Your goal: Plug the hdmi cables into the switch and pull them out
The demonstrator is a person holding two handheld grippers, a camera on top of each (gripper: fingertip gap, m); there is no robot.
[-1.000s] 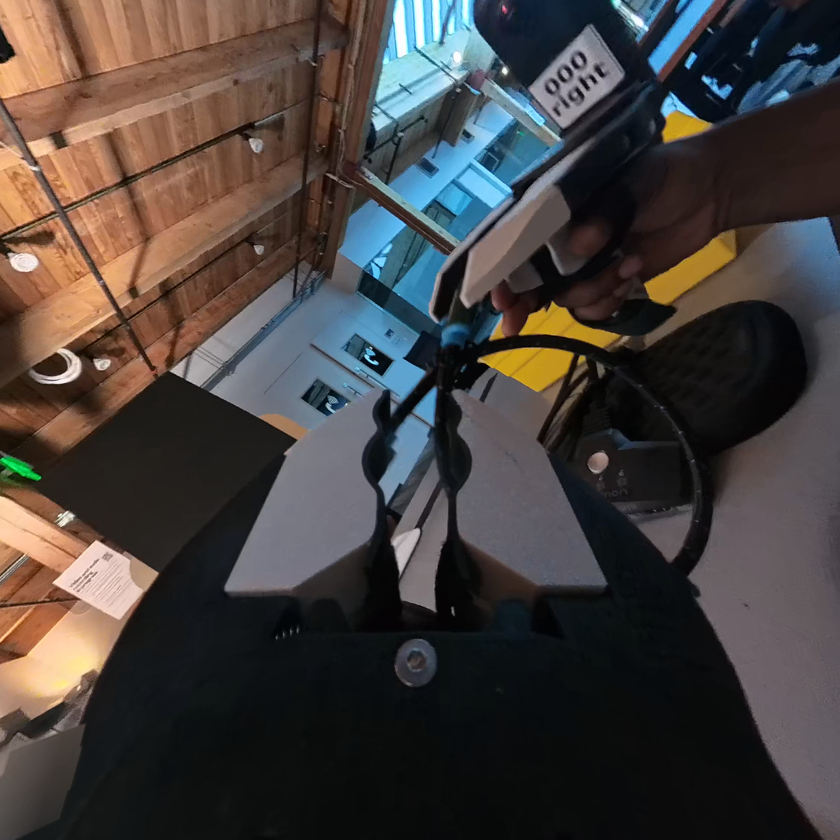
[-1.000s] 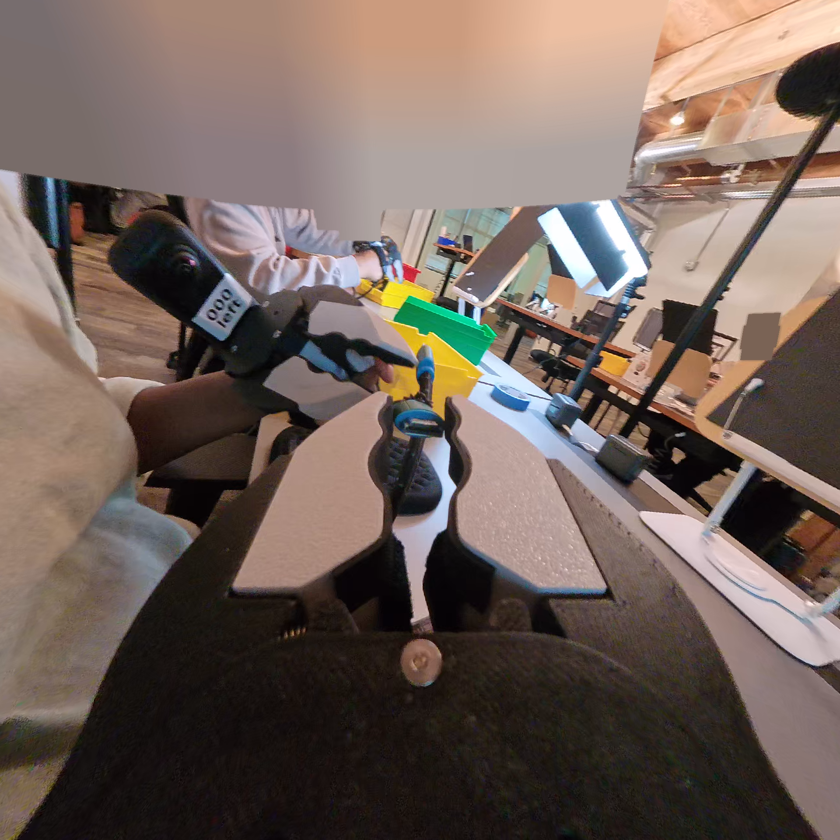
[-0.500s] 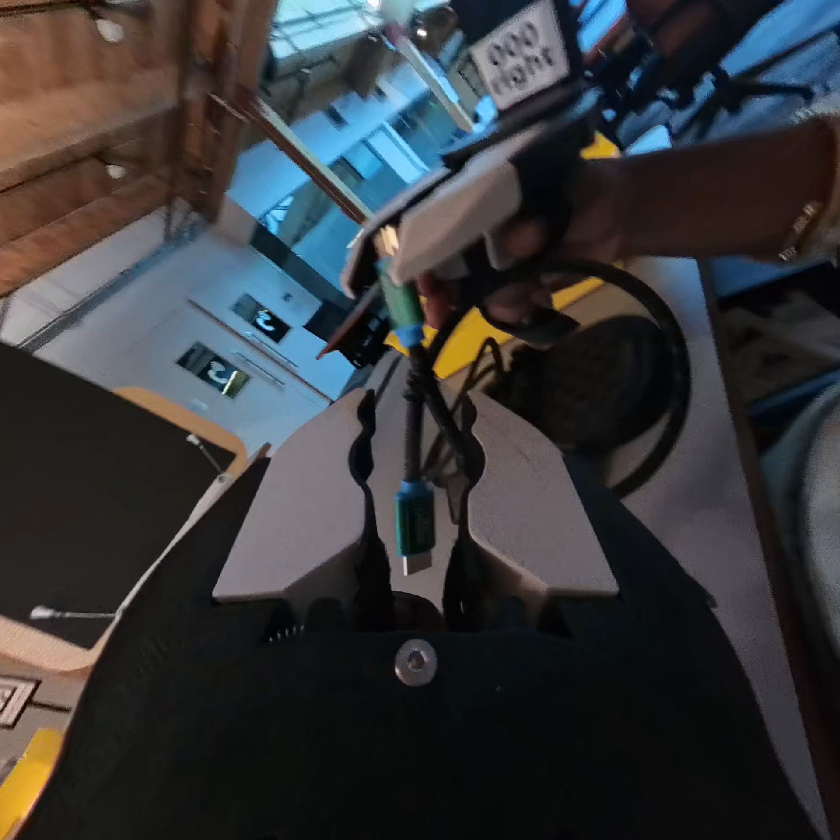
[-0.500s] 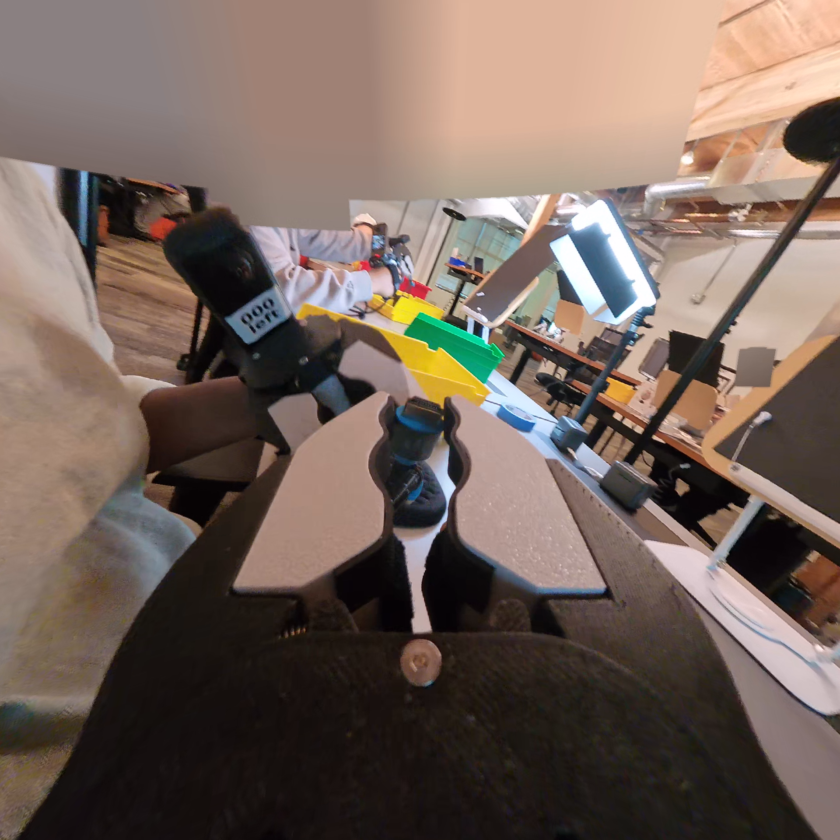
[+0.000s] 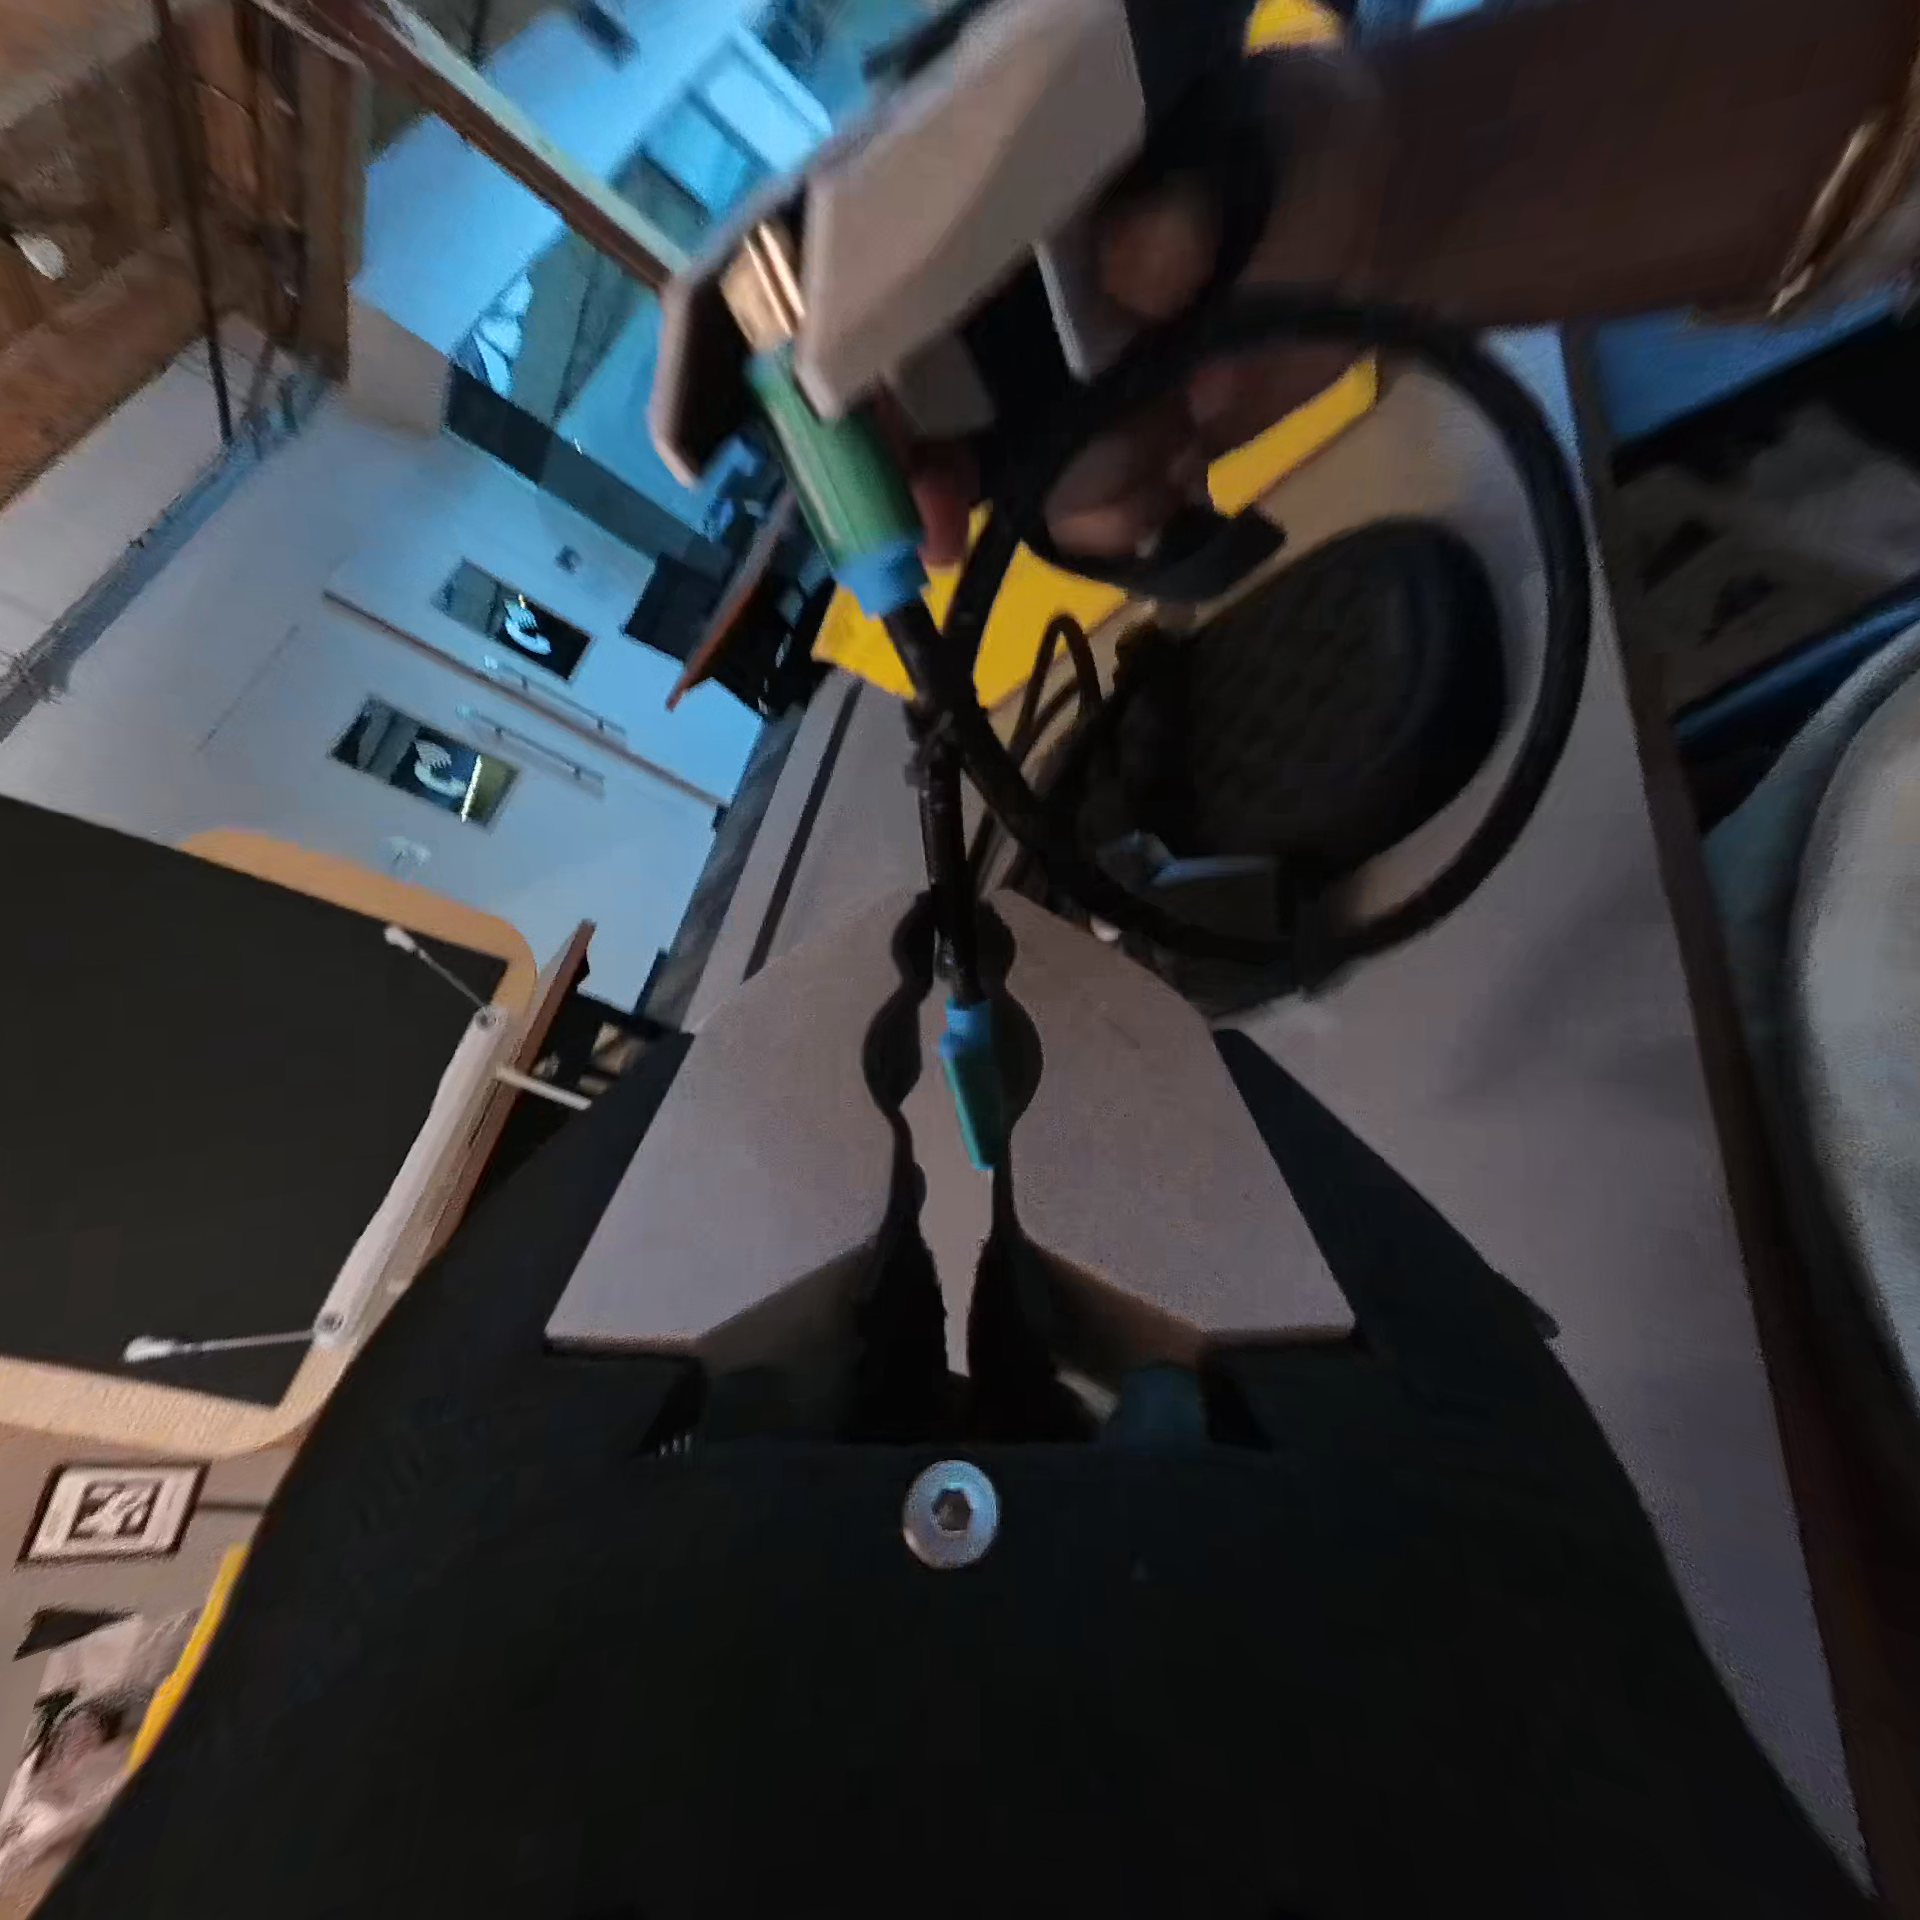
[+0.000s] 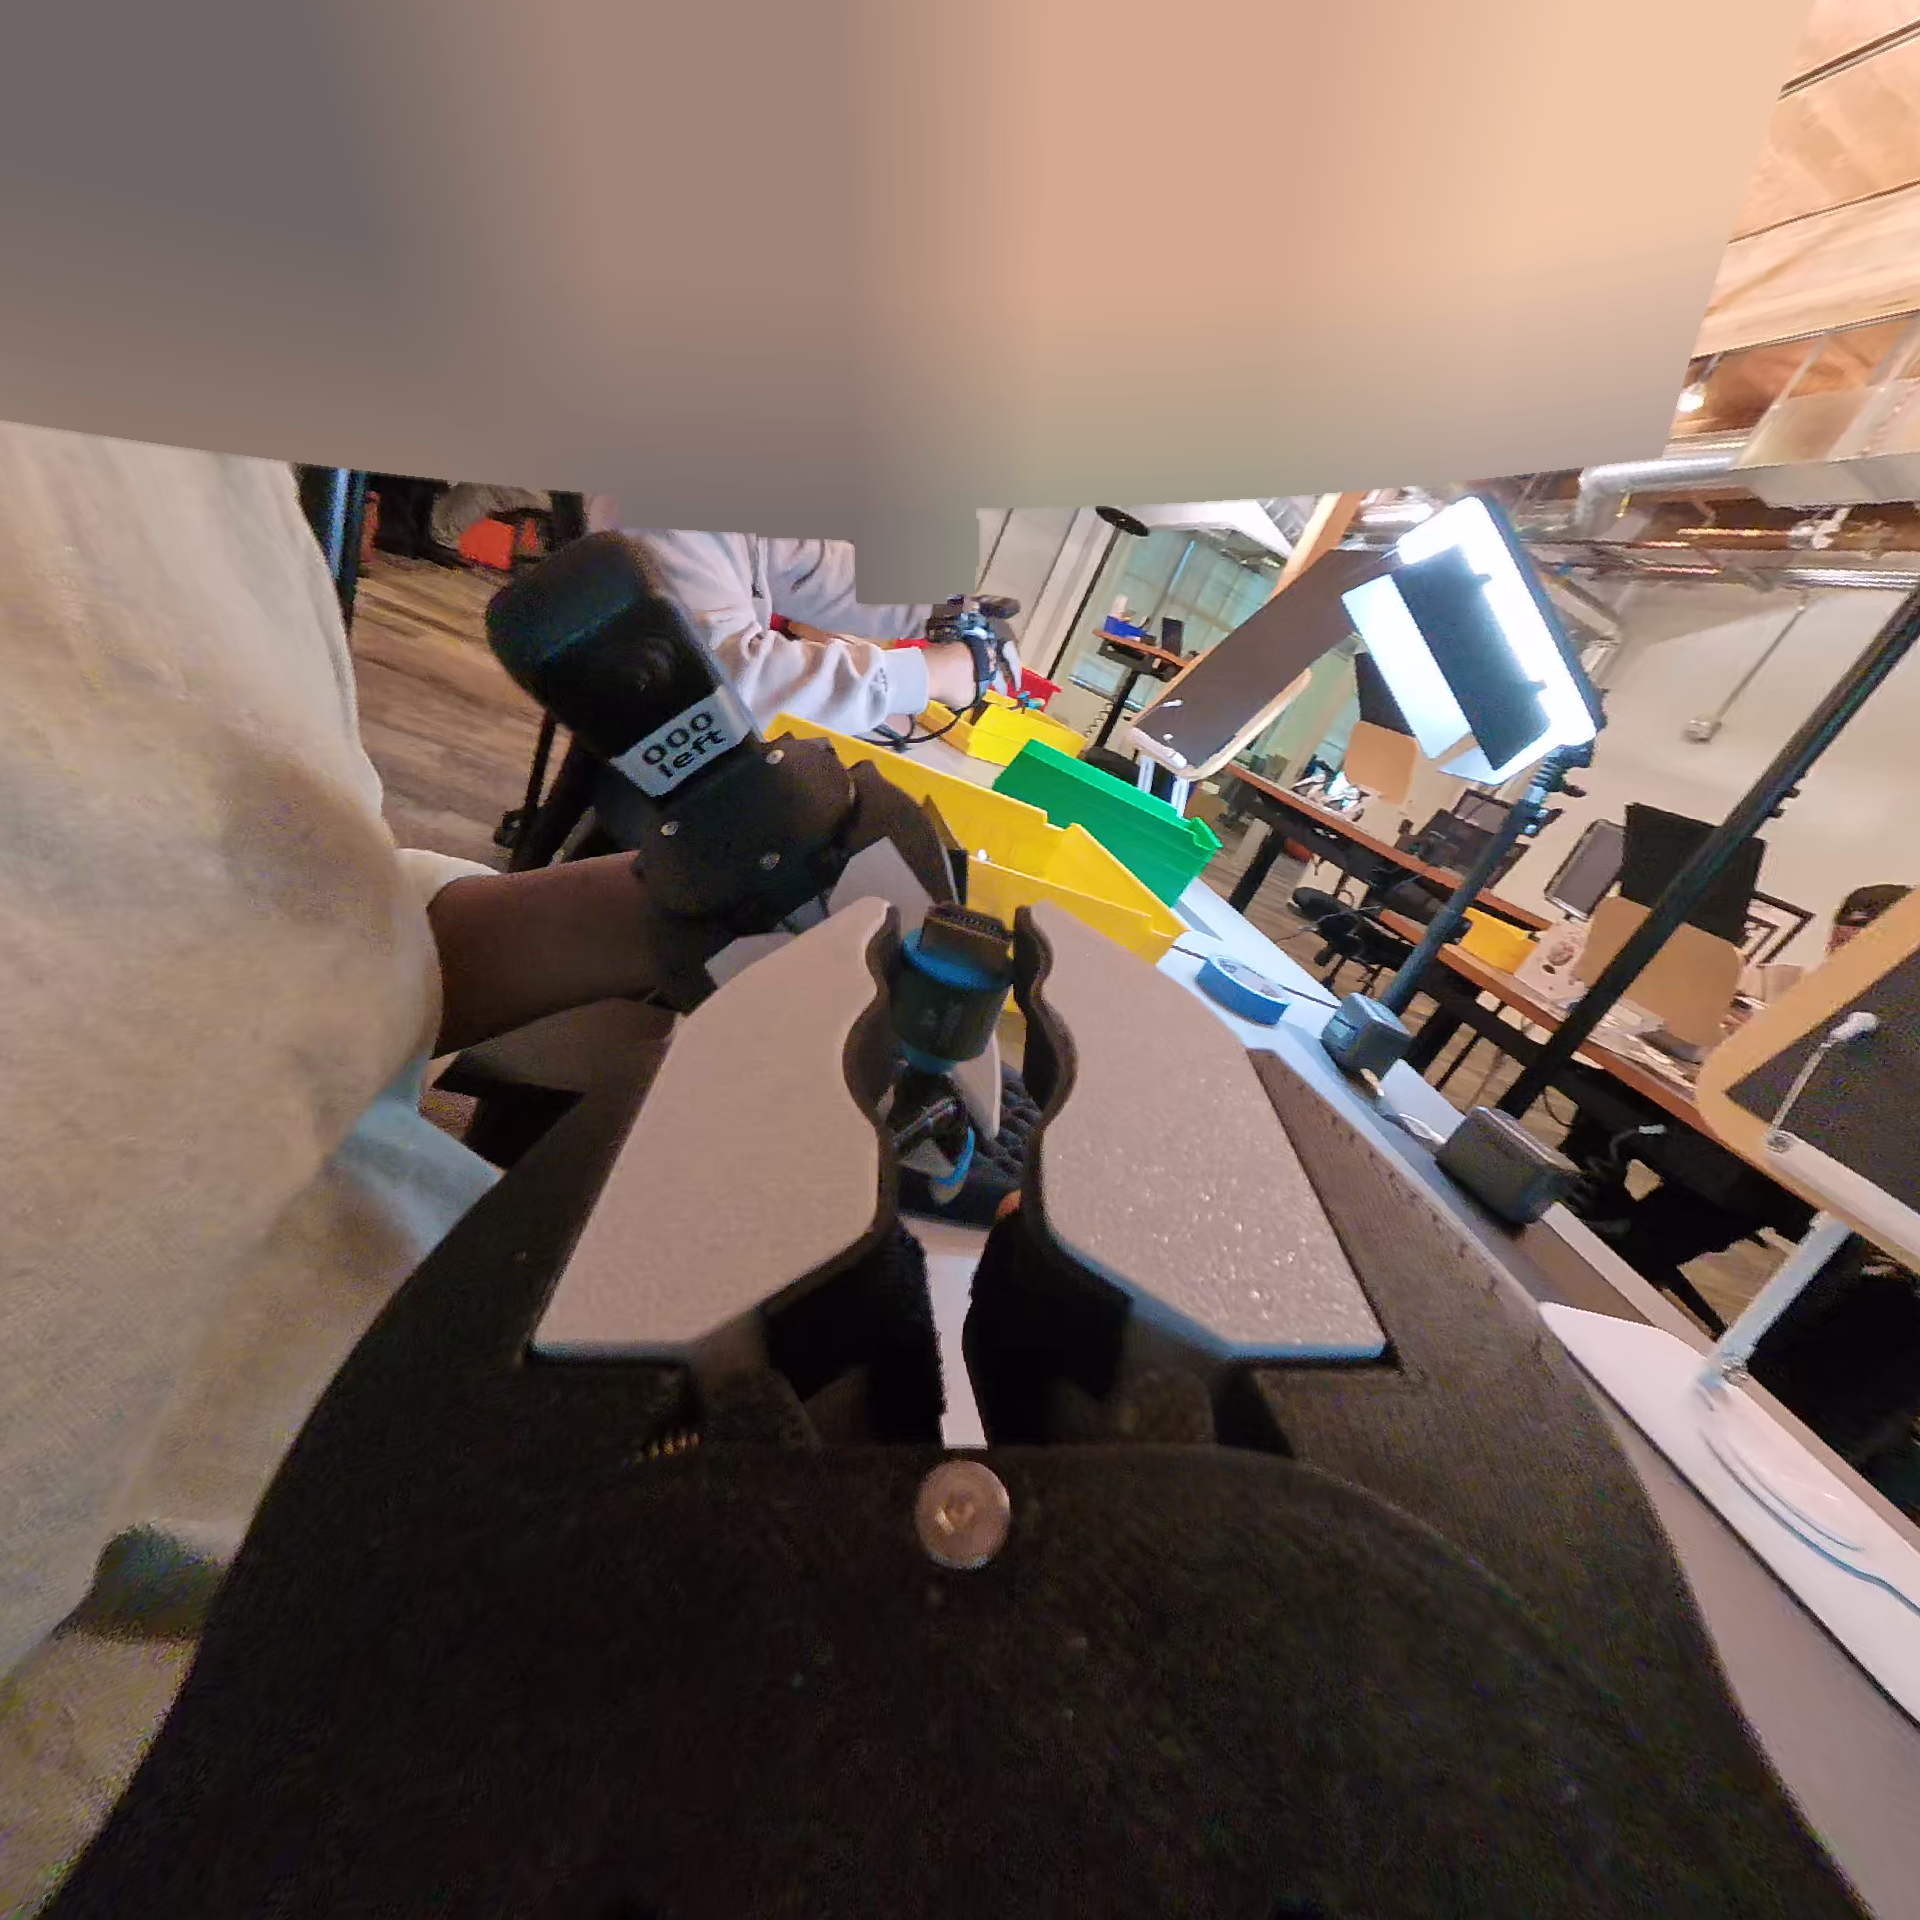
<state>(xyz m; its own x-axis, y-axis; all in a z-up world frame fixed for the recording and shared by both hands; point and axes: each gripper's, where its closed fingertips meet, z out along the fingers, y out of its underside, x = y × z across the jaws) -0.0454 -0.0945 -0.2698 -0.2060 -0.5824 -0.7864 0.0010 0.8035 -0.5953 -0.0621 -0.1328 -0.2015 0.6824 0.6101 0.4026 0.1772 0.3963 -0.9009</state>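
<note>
Since half a second before, both my grippers had swung closer together, the cable plugs riding up with them above the desk.
My right gripper was clamped on one blue-collared HDMI plug; the other plug hung between the narrow fingers of my left gripper, grip unclear. I judged the plugs light, rigid and best pinched on the moulded shell, while the black cable looked stiff and springy, likely to twist a loose hold. No switch was clearly identifiable.
</note>
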